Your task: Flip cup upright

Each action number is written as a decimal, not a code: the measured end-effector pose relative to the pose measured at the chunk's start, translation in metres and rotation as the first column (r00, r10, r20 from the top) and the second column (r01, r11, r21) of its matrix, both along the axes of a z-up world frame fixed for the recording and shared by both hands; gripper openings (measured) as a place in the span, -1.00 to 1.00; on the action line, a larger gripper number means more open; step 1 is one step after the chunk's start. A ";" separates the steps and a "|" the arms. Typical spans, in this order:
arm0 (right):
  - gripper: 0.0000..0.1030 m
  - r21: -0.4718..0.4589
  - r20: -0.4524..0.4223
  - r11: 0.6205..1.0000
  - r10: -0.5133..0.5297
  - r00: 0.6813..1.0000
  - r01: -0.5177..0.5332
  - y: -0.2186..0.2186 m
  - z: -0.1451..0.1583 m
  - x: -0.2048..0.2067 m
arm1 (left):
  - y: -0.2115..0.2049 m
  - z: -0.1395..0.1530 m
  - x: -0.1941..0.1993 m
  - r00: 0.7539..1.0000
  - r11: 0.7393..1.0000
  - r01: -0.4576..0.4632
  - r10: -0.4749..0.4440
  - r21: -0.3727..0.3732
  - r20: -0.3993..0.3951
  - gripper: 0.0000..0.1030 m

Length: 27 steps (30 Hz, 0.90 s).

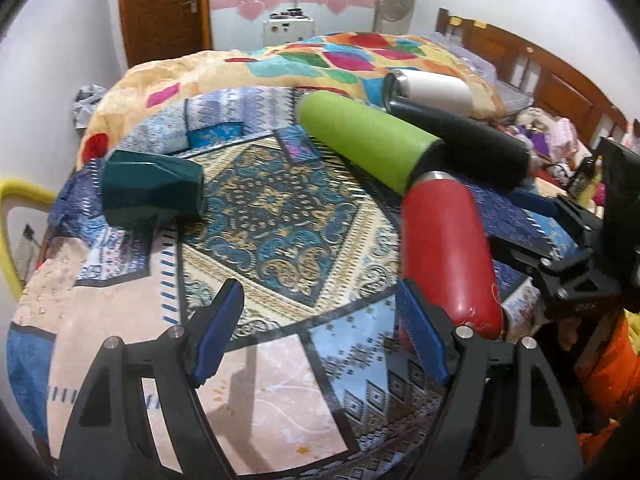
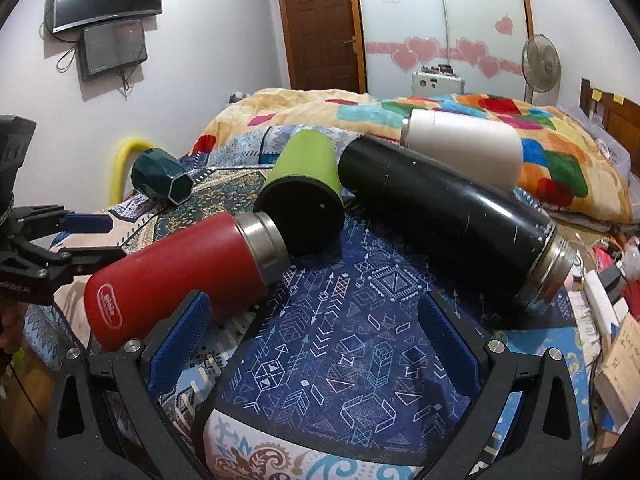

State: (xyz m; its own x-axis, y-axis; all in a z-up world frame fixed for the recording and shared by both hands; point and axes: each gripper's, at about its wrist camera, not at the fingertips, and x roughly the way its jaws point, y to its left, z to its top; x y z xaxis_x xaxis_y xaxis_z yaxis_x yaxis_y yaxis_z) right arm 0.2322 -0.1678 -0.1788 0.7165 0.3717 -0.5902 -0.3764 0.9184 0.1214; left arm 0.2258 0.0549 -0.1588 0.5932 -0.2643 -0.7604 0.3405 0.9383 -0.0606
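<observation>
Left wrist view: the dark green faceted cup (image 1: pixel 150 187) lies on its side on the patterned bedspread (image 1: pixel 280 216), at about ten o'clock from the left hand-held gripper (image 1: pixel 320 332) and well apart from it. That gripper's blue-padded fingers (image 1: pixel 218 330) are spread wide with nothing between them. Bare cloth lies between gripper and cup. Behind the cup the crumpled colourful blanket (image 1: pixel 248 64) rises like a wall, and just left of the cup the bed falls away toward a yellow chair back (image 1: pixel 12 216).

At one to three o'clock of the left gripper lie a red flask (image 1: pixel 448 256), just beside its right finger, then a green tumbler (image 1: pixel 368 140), a black flask (image 1: pixel 472 140) and a white tumbler (image 1: pixel 428 90), all on their sides and crowded together.

In the right wrist view the cup (image 2: pixel 162 176) sits at ten o'clock, far off, its hexagonal mouth turned toward the camera. The right hand-held gripper (image 2: pixel 316 344) is likewise wide open and holds nothing; the red flask (image 2: pixel 176 276) lies against its left finger and the black flask (image 2: pixel 448 212) at one o'clock
</observation>
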 end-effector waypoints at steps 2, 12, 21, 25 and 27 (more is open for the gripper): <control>1.00 0.002 -0.006 1.000 -0.001 1.000 0.001 -0.002 0.001 0.000 | -0.006 -0.002 -0.003 1.000 1.000 0.023 -0.023 -0.002 -0.007 0.53; 1.00 -0.032 0.017 0.999 0.005 1.000 -0.004 -0.006 0.008 -0.010 | -0.038 -0.013 -0.023 0.997 0.997 0.073 -0.072 0.033 -0.019 0.41; 1.00 -0.025 0.007 0.998 0.055 0.998 -0.055 0.001 0.035 -0.002 | -0.032 -0.003 -0.033 0.994 0.998 -0.041 0.036 0.050 0.105 0.41; 1.00 -0.033 -0.008 0.995 0.091 0.996 -0.091 0.020 0.046 0.008 | -0.027 0.001 -0.038 0.982 0.995 -0.092 0.082 0.048 0.170 0.41; 1.00 -0.048 -0.042 0.992 0.115 0.992 -0.117 0.032 0.046 0.017 | -0.025 0.000 -0.040 0.979 0.995 -0.097 0.088 0.040 0.183 0.41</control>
State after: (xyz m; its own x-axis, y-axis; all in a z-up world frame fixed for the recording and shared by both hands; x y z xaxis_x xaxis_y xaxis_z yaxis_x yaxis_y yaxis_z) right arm 0.2491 -0.1360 -0.1327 0.6463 0.4205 -0.6368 -0.4769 0.8740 0.0931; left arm 0.1862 0.0298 -0.1585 0.7419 -0.1675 -0.6493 0.2535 0.9665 0.0403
